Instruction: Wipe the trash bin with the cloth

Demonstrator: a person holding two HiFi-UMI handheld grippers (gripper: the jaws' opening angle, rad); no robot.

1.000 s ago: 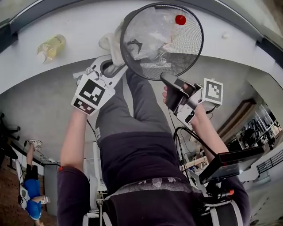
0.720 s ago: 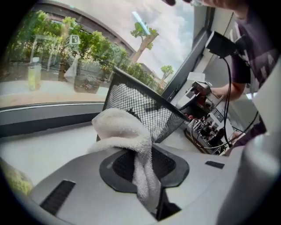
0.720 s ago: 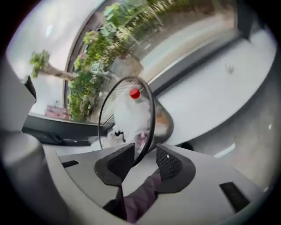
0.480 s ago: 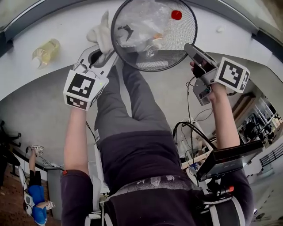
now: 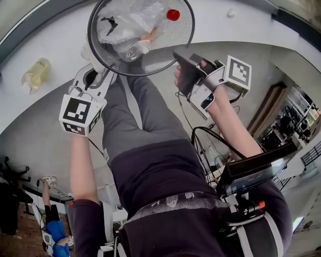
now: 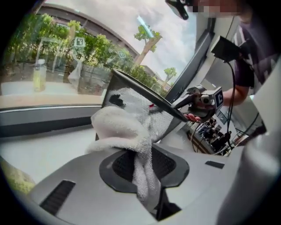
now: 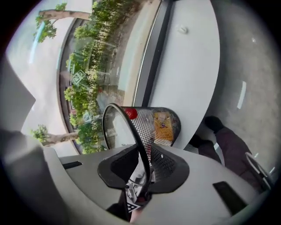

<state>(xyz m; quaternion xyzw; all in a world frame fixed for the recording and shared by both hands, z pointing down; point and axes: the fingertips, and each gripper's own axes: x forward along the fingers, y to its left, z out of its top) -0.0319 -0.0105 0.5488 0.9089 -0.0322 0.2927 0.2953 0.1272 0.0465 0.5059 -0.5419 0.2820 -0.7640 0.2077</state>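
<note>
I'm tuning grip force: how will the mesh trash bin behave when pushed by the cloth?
Probably light: the trash bin is thin wire mesh holding mostly crumpled plastic. Likely to pivot, since the right tongs, closing on its rim, grip one point only. The mesh may flex slightly.

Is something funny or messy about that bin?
Yes. The mesh trash bin is tilted with rubbish still inside: crumpled plastic and a red cap. It might spill out while the cloth presses against its side. The right gripper has its jaws closing around the rim.
</note>
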